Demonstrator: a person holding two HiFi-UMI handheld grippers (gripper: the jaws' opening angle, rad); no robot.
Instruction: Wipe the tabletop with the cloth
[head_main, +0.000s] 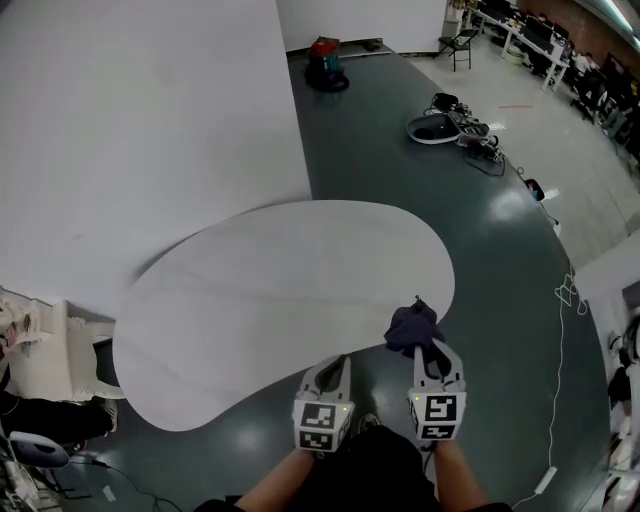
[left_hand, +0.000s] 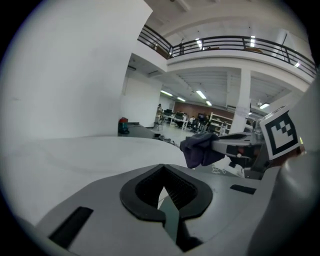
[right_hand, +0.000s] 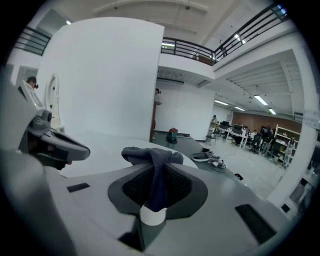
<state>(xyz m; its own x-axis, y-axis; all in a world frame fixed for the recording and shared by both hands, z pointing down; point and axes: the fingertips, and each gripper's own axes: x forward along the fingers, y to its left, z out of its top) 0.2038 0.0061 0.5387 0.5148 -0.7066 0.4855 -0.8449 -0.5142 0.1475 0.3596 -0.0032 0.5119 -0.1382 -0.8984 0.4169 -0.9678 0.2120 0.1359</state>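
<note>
Cloth (right_hand: 152, 165) looks soft and floppy; we've pinched it in right gripper (right_hand: 152, 200) jaws, left gripper (left_hand: 162, 200) clenched empty over table (head_main: 250, 300).

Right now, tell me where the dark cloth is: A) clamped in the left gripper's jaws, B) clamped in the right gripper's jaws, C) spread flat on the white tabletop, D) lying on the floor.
B: the right gripper view shows the cloth pinched between the jaws of the right gripper, bunched above them.
</note>
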